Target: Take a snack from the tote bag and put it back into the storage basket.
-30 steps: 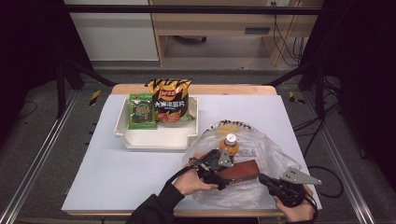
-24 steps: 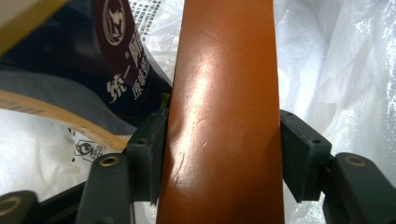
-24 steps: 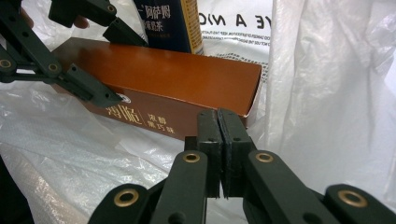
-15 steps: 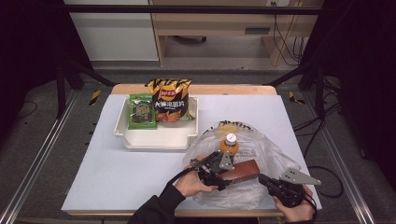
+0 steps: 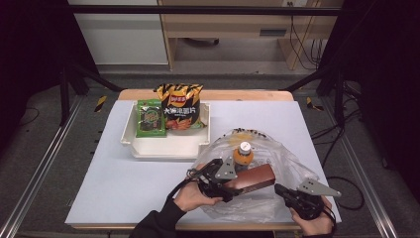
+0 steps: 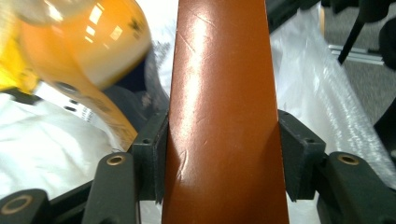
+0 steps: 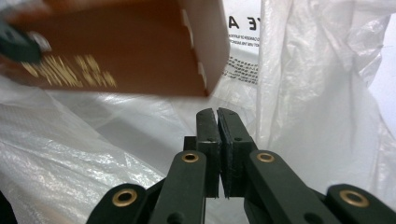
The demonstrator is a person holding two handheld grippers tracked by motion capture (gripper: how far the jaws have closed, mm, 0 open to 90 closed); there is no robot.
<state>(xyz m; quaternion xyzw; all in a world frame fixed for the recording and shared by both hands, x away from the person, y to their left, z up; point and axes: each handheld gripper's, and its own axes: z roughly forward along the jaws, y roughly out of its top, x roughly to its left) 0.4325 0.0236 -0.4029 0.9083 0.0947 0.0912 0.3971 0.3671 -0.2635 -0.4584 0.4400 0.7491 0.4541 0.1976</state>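
A brown box (image 5: 252, 178) lies slanted over the open white plastic bag (image 5: 277, 148) at the table's front right. My left gripper (image 5: 230, 186) is shut on its near end; its jaws have just been closing, and both pads press the box's sides (image 6: 224, 116) in the left gripper view. An orange bottle (image 5: 243, 154) with a white cap stands in the bag just behind the box, and it is blurred at upper left (image 6: 79, 46). My right gripper (image 5: 285, 191) sits at the bag's front right edge, jaws (image 7: 217, 116) together on the thin film (image 7: 317, 93). The box (image 7: 116, 51) hangs above them.
A white tray (image 5: 163, 146) stands behind the bag at centre left. In it a chips bag (image 5: 181, 106) and a green packet (image 5: 150, 118) lean against the back wall. Black stands and cables flank the table on the floor.
My left gripper has lifted the brown box a little and drawn it slightly left. The right gripper and the bottle have stayed put.
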